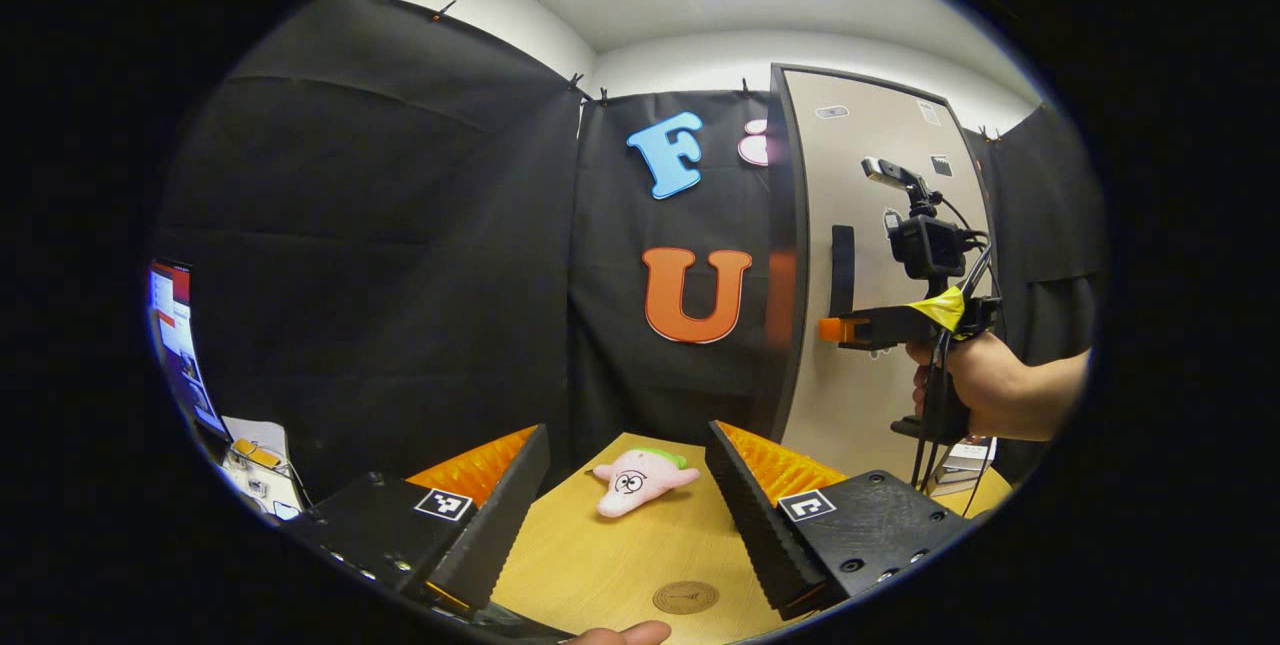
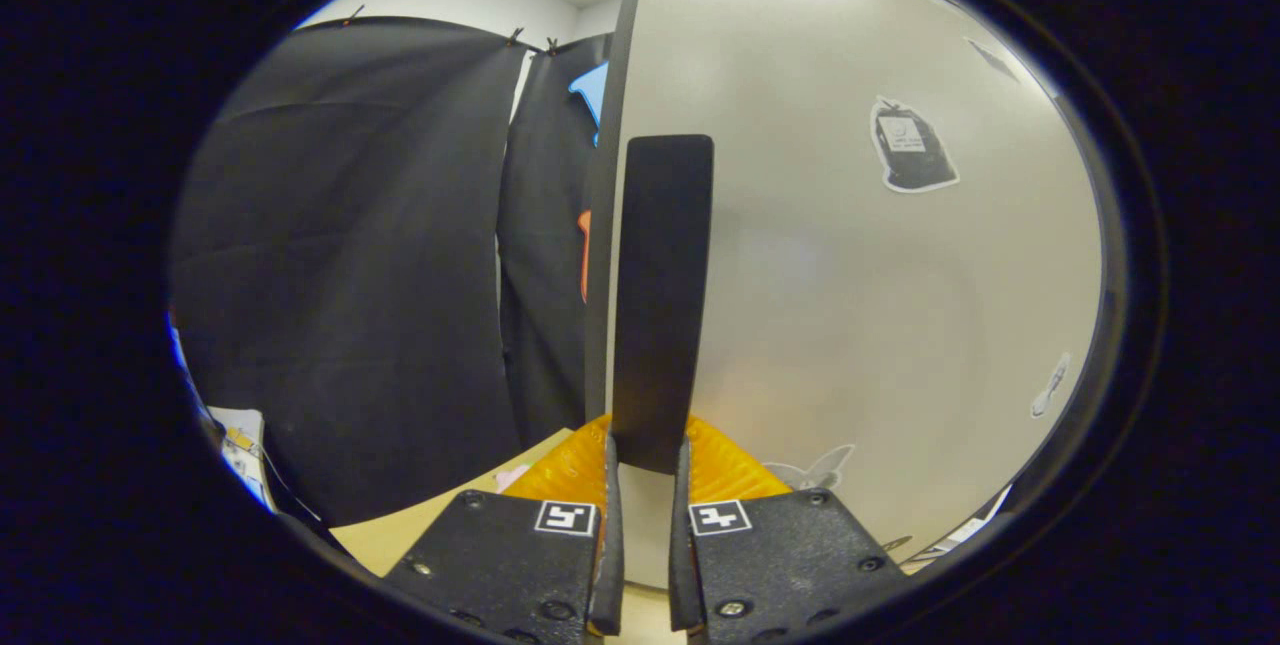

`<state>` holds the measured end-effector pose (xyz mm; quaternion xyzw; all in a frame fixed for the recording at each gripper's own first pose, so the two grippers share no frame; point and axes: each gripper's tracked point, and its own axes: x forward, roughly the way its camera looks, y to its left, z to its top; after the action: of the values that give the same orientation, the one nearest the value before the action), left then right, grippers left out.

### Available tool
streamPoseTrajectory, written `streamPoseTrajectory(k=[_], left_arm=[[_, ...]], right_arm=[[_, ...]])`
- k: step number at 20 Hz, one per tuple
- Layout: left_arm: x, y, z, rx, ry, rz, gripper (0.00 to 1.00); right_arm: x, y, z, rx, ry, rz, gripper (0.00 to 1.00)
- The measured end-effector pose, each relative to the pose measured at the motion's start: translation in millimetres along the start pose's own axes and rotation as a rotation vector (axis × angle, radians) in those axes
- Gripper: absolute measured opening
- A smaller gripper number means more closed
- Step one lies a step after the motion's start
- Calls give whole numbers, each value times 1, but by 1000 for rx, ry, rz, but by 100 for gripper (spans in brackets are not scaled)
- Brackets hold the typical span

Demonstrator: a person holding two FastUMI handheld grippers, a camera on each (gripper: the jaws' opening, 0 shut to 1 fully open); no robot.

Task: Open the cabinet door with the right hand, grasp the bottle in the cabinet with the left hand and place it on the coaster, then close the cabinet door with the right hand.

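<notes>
The tall beige cabinet door (image 1: 880, 175) stands at the right of the left gripper view, with a black vertical handle (image 1: 843, 270) near its left edge. A hand (image 1: 985, 390) holds my right gripper (image 1: 845, 329) at that handle. In the right gripper view, my right gripper (image 2: 648, 445) is shut on the lower end of the handle (image 2: 662, 295), with the door (image 2: 850, 305) close ahead. My left gripper (image 1: 628, 435) hovers open over the wooden table (image 1: 600, 555), holding nothing. A round brown coaster (image 1: 686, 596) lies on the table between its fingers. The cabinet's inside is hidden.
A pink plush toy (image 1: 640, 478) lies on the table beyond the coaster. A monitor (image 1: 178, 345) and papers sit at the far left. A stack of books (image 1: 965, 460) lies at the foot of the cabinet. A thumb (image 1: 620, 635) shows at the bottom edge.
</notes>
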<state>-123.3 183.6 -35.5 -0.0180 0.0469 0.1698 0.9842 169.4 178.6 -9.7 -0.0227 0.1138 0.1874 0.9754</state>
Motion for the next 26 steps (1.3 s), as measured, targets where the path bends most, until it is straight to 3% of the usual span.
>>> streamPoseTrajectory(k=[11,15,20,26], left_arm=[[1,-32,-16,-10,55,-143,95],[0,-74,-20,14,66,-239,95],[6,-111,-32,33,93,-327,95],[19,-177,-46,29,130,-440,95]], right_arm=[[-47,1,-9,74,-19,168,14],[-49,-6,-9,116,12,258,14],[-55,-14,-13,86,34,307,14],[-51,-26,-13,88,56,241,13]])
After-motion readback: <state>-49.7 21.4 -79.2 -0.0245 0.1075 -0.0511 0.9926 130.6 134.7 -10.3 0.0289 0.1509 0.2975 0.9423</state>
